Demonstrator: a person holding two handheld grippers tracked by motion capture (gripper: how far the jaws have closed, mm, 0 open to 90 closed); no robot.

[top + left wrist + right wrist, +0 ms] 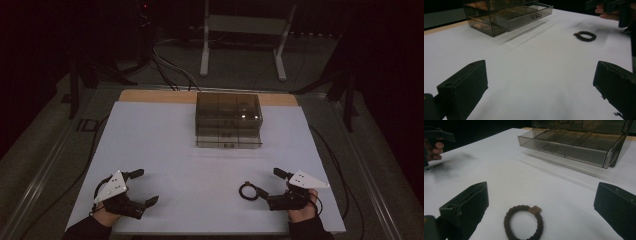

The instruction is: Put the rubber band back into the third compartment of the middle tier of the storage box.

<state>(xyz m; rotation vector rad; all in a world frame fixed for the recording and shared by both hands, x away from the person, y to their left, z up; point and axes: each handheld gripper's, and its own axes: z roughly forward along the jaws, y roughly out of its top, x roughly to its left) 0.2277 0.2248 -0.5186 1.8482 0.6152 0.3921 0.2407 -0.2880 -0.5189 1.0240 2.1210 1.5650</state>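
Note:
A dark braided bracelet [247,191] with a small brown tag lies flat on the white table [200,160]. My right gripper [270,183] is open just right of it, low over the table. In the right gripper view the bracelet [524,222] lies between and just ahead of the spread jaws, untouched. My left gripper [145,186] is open at the near left with nothing between its jaws. From the left gripper view the bracelet [585,35] is far off to the right. A smoky clear drawer box [228,120] stands at the back middle, its bottom drawer [571,146] pulled out.
The open drawer [524,16] has dividers and a small front handle. Bare wood of the table edge [150,95] shows behind the white sheet. Cables [170,70] and a white stand [242,30] are on the floor beyond. The other hand [609,13] appears at the upper right.

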